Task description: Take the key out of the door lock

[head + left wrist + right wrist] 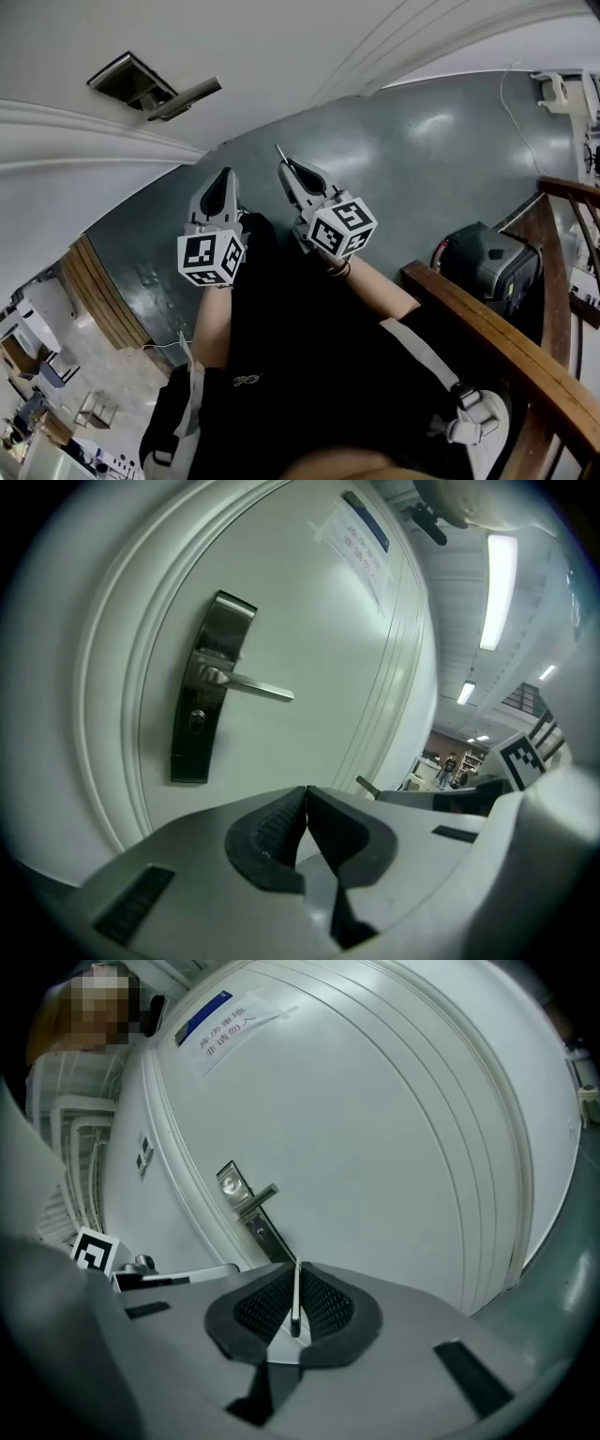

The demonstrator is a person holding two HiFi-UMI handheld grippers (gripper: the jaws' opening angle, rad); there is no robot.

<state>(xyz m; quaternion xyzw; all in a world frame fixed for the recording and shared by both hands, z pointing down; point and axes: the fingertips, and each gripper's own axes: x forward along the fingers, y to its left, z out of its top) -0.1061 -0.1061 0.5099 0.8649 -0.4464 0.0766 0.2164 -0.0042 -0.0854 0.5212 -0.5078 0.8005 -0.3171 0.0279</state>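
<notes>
A thin silver key [296,1299] stands edge-on between the pads of my right gripper [297,1283], which is shut on it; its tip [280,152] sticks out past the jaws in the head view. The key is clear of the door. The metal lock plate [208,691] with its lever handle [255,688] and keyhole [197,721] is on the white door ahead; the plate [246,1206] also shows in the right gripper view. My left gripper [306,797] is shut with nothing between its pads. Both grippers [222,183] [291,173] hang side by side, short of the door.
A paper notice [361,544] is stuck high on the door. A wooden railing [506,347] runs along the right, with a black machine [487,267] on the grey floor [403,150] beside it. The person's dark clothing fills the lower head view.
</notes>
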